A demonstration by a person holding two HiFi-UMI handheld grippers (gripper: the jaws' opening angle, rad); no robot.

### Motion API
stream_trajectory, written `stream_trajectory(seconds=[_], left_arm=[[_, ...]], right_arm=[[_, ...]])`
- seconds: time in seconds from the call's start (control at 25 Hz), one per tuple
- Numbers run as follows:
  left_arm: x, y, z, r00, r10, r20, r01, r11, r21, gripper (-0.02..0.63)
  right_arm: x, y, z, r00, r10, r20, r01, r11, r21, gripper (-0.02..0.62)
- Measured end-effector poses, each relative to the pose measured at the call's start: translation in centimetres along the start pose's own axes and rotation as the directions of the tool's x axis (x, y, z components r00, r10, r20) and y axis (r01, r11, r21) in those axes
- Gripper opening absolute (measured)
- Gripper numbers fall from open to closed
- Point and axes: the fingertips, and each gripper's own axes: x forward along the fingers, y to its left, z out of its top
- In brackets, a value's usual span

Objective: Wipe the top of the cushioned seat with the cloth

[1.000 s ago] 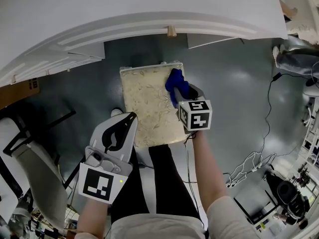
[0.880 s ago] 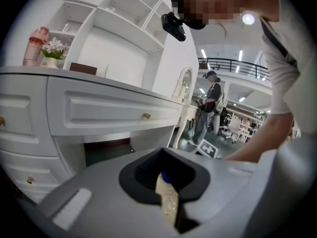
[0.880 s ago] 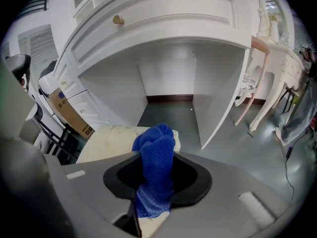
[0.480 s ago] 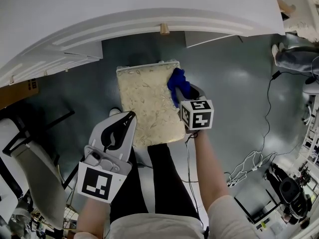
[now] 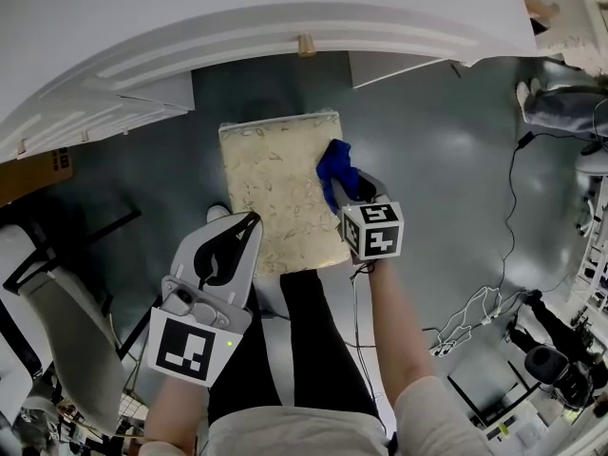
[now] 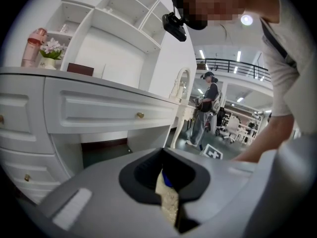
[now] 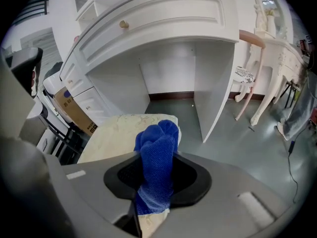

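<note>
White dressing table [image 5: 247, 27] sweeps across the top, brass knob [image 7: 124, 24] on its drawer; cardboard box [image 7: 74, 109] tucked beside its drawers; cables [image 5: 475, 307] tangled on the grey floor [image 5: 446, 160]; pink bottle [image 6: 32, 46] and flowers [image 6: 52, 47] up on the shelf; a person [image 6: 205, 108] stands far back.

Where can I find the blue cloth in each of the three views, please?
Head view: the blue cloth lies at the right edge of the cushioned seat, in the right gripper.
Left gripper view: a small blue patch in the slit between the jaws.
Right gripper view: centre, clamped between the jaws.
Shared landmark: the cushioned seat.
</note>
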Motion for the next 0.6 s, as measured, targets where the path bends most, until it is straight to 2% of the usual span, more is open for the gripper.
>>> stream_trajectory(seconds=[0.36,0.6], left_arm=[[-0.6,-1.4,-0.5,1.000,0.022,0.009,-0.022,1.000,0.009,0.000],[-1.2,-2.0,-0.4,0.996,0.084,0.040,-0.084,0.997,-0.001,-0.001]], right_arm=[[-0.7,0.2,-1.4,1.000,0.022,-0.003,-0.022,1.000,-0.016,0.121],[-0.5,0.3,-1.4,0.999,0.038,-0.008,-0.038,0.998,-0.041,0.121]])
